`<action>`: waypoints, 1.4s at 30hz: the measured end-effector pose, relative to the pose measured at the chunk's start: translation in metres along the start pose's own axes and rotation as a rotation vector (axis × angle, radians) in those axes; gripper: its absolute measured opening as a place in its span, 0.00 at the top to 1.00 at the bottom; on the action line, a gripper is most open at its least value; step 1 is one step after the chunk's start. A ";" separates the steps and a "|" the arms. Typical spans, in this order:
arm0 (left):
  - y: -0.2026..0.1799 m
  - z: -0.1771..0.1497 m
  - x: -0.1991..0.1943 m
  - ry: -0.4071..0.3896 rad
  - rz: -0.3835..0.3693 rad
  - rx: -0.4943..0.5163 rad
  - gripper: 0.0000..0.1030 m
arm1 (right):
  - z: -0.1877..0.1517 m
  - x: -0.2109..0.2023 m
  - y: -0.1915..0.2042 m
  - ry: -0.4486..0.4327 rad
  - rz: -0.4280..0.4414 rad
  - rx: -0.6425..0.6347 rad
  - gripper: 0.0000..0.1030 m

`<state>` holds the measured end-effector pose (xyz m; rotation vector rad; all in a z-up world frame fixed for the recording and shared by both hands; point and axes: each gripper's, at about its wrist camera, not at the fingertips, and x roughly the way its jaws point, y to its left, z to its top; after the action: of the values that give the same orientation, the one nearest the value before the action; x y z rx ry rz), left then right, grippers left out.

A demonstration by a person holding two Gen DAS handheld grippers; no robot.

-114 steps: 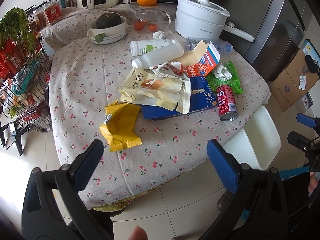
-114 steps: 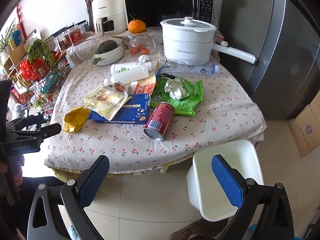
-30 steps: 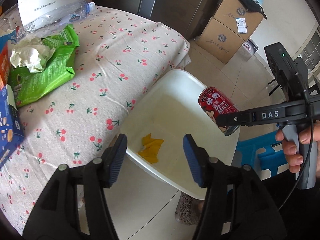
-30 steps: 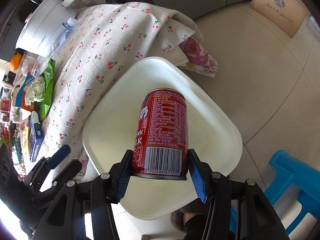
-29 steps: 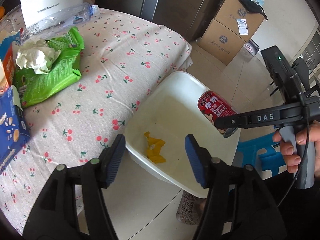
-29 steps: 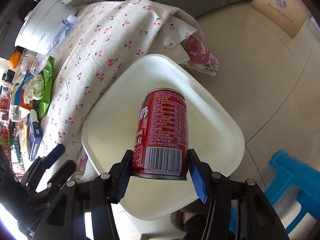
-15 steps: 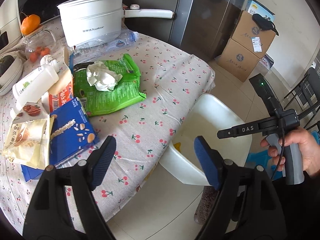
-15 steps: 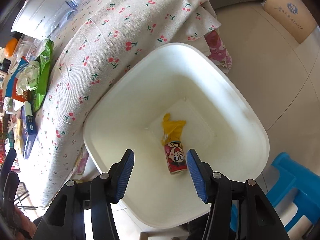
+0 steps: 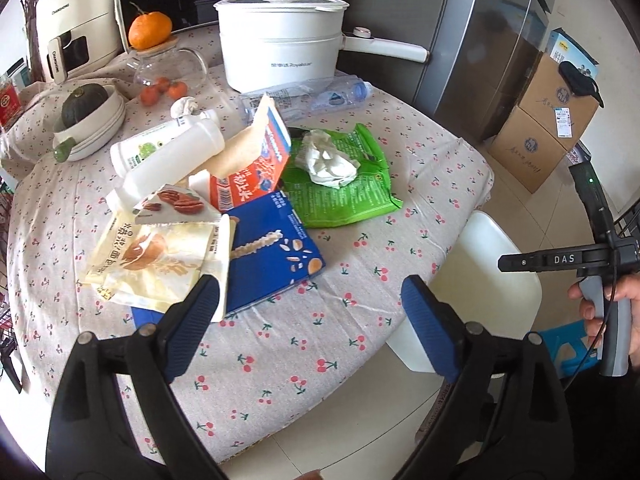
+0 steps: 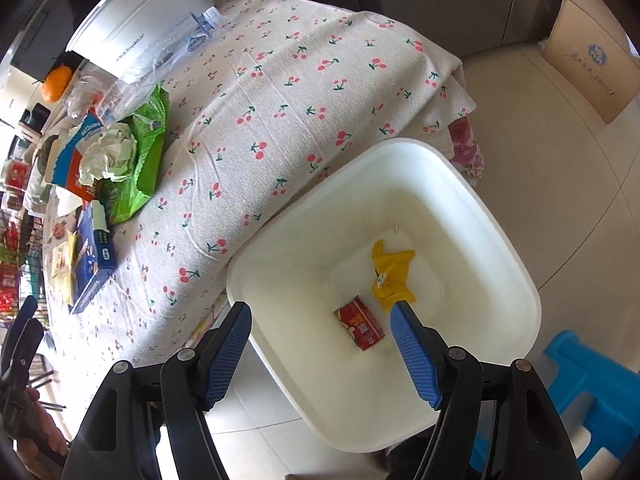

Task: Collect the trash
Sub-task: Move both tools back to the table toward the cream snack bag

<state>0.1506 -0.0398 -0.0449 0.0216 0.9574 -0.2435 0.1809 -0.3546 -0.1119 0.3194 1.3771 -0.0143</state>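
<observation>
Opening, both empty: left claw [image 9: 310, 316], right claw [image 10: 320, 346]; bin [image 9: 520, 280] interior hidden.

Table [image 9: 400, 184]: cloth showing pale beige, sprinkled with small red cherries on green stems. Beside the table, white bin [image 10: 500, 240] holding a red can [image 10: 362, 326] and a crumpled yellow wrapper [image 10: 390, 274].

On the cloth: bright green packet [image 9: 352, 196] carrying a crumpled white tissue [image 9: 328, 160]; left of the packet, an orange, white and blue carton [image 9: 252, 172], a dark blue box [image 9: 276, 256] printed with grains, and a cream pouch [image 9: 148, 260].

Behind the packet: white pot [image 9: 280, 48], orange tangerine [image 9: 150, 30].

Both hand-held grippers showing black frames with blue ribbed pads [image 10: 416, 354]. Bright blue stool [image 10: 592, 392] sitting beside the bin.
</observation>
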 end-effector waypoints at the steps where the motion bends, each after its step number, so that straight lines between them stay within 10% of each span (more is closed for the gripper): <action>1: 0.007 0.000 -0.002 -0.001 0.011 -0.012 0.09 | 0.003 -0.003 0.003 -0.011 0.000 -0.007 0.27; 10: 0.067 -0.002 -0.016 -0.013 0.085 -0.133 0.09 | 0.009 -0.024 0.038 -0.076 0.004 -0.075 0.27; 21: 0.096 -0.013 0.001 0.031 0.195 -0.033 0.09 | 0.015 -0.025 0.099 -0.117 0.013 -0.177 0.26; 33: 0.196 -0.029 0.025 0.111 0.041 -0.540 0.12 | 0.012 -0.013 0.145 -0.097 0.015 -0.248 0.26; 42: 0.211 -0.038 0.053 0.096 -0.116 -0.739 0.51 | 0.015 -0.001 0.169 -0.078 0.016 -0.267 0.26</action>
<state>0.1950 0.1598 -0.1287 -0.7063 1.0988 0.0164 0.2278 -0.1967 -0.0729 0.1049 1.2808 0.1679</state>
